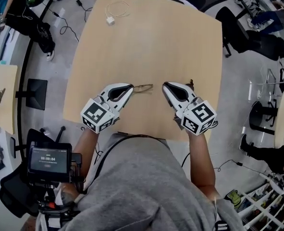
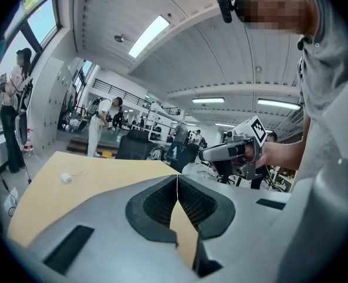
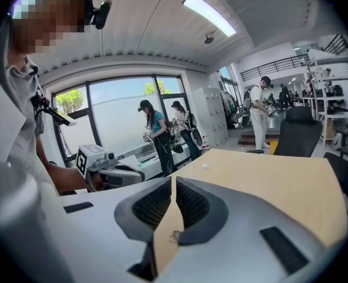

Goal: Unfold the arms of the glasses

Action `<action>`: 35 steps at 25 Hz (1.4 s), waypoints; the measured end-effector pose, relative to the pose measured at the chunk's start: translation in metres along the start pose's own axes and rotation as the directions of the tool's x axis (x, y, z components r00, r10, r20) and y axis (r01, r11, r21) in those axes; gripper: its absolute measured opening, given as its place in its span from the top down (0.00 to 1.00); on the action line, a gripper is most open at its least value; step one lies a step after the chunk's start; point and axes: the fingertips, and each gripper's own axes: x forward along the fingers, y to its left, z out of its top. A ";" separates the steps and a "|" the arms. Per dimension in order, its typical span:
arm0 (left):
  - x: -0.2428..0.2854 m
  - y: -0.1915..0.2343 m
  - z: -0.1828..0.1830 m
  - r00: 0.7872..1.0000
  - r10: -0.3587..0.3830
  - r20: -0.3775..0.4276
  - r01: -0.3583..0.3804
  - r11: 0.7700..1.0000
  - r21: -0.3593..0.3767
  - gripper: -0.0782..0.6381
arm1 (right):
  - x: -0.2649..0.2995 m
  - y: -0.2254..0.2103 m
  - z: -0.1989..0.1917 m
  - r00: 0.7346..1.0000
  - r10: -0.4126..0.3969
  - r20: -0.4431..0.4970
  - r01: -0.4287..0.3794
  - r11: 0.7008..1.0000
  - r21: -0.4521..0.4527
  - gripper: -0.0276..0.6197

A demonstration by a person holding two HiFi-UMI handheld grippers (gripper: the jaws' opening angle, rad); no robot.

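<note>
L tongs [image 1: 130, 87] – glasses [image 1: 144, 87] – R tongs [image 1: 165, 85]

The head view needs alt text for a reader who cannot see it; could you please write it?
Seen from above, a person in a grey top holds a left tool and a right tool, jaws together, over a light wooden table, with thin glasses between their tips. A coiled white cable lies near the far edge.

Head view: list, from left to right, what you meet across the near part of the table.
left tongs → glasses → right tongs
</note>
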 end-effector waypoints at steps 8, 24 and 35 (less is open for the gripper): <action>0.010 0.013 -0.107 0.970 0.001 -0.242 -0.017 0.998 -0.062 0.88 | 0.038 -0.012 -0.083 0.976 0.056 -0.210 -0.055 0.998 0.010 0.94; 0.071 0.061 -0.239 0.889 0.010 -0.458 -0.067 0.992 -0.108 0.88 | 0.106 -0.094 -0.257 0.835 0.138 -0.532 -0.104 0.990 0.092 0.81; 0.069 0.049 -0.255 0.892 -0.030 -0.451 -0.023 0.993 -0.113 0.88 | 0.116 -0.090 -0.277 0.792 0.120 -0.599 -0.156 0.988 -0.008 0.81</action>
